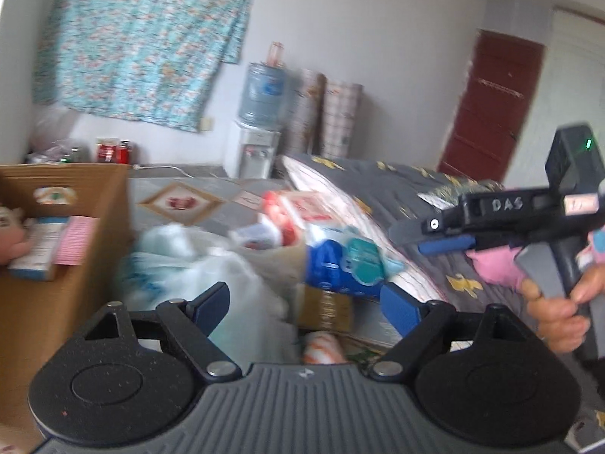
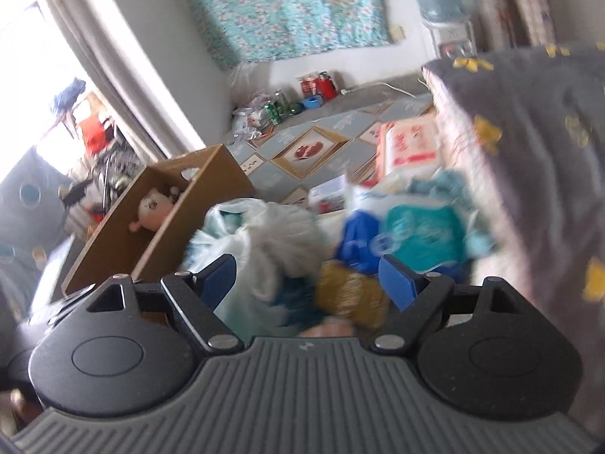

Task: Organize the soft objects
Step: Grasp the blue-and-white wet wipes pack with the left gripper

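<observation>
left gripper (image 1: 306, 302) spread | white bag (image 1: 234, 295) between fingers; untouched

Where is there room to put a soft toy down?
Inside the cardboard box there is bare floor in front of the doll. The patterned mat is free between the box and the red-and-white pack. The bags just ahead of both open grippers are crowded.
</observation>
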{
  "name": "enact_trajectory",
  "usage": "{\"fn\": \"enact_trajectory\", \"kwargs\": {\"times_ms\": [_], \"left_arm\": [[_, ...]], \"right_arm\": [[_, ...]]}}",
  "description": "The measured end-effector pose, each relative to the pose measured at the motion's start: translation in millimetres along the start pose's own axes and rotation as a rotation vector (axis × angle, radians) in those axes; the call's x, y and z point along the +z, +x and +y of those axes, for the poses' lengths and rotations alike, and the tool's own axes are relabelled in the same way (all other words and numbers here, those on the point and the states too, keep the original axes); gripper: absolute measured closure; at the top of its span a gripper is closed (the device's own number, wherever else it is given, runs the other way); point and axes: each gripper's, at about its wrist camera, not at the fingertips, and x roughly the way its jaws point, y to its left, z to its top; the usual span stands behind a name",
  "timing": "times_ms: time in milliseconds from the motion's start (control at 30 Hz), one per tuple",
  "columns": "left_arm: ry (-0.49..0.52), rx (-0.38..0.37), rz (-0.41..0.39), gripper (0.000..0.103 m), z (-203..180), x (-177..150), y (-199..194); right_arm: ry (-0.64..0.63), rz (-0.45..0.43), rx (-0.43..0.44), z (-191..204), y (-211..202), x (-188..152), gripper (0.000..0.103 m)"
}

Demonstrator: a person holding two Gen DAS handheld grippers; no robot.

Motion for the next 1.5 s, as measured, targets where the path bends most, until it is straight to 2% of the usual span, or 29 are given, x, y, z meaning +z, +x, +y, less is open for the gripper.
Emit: {"fn": "enact_trajectory", "kwargs": {"times_ms": [133, 233, 367, 500, 667, 833, 1000, 1100, 1200, 1300, 1500], "left_arm": [[0.020, -0.031, 0.030, 0.036, -21.6, -5.4, 44.3], [0.025, -0.055, 0.059, 0.045, -32.6, -5.1, 71.2], [-0.001, -0.070, 0.116, 0.062, -43.4, -4.7, 106.9], [-0.024, -0.078, 0.174, 0.070, -48.8, -5.4, 132.9], [-0.043, -0.089, 0.213, 0.072, -50.3, -10.5, 153.4], [-0.066, -0.098, 0.263, 0.071, -52.0, -15.1, 174.4], [-0.127, -0.100, 0.309, 0.060, -48.4, -16.7, 191.4], [-0.153, -0.108, 0.304, 0.053, -47.1, -15.4, 198.3], [-0.185, -0.106, 0.290, 0.051, -44.8, -12.6, 205.0], [-0.228, -0.109, 0.297, 0.052, -40.8, -11.0, 210.7], [-0.256, -0.112, 0.287, 0.053, -38.7, -6.7, 198.2]], "right_arm": [[-0.165, 0.024, 0.001, -24.2, 3.3, 10.2, 0.020], [-0.272, 0.055, 0.001, -35.6, 15.5, 20.3, 0.020], [-0.401, 0.134, 0.014, -39.3, 49.3, 33.1, 0.023], [-0.471, 0.187, 0.024, -44.5, 82.0, 46.5, 0.030], [-0.399, 0.204, 0.078, -62.3, 112.9, 66.5, 0.032], [-0.350, 0.235, 0.117, -75.5, 128.8, 65.6, 0.032], [-0.333, 0.237, 0.139, -77.0, 131.9, 64.6, 0.032], [-0.322, 0.253, 0.148, -76.9, 135.7, 62.5, 0.032], [-0.306, 0.260, 0.149, -76.5, 136.4, 60.5, 0.031], [-0.278, 0.257, 0.147, -77.3, 134.0, 58.9, 0.034], [-0.156, 0.250, 0.160, -86.8, 117.5, 61.4, 0.054]]}}
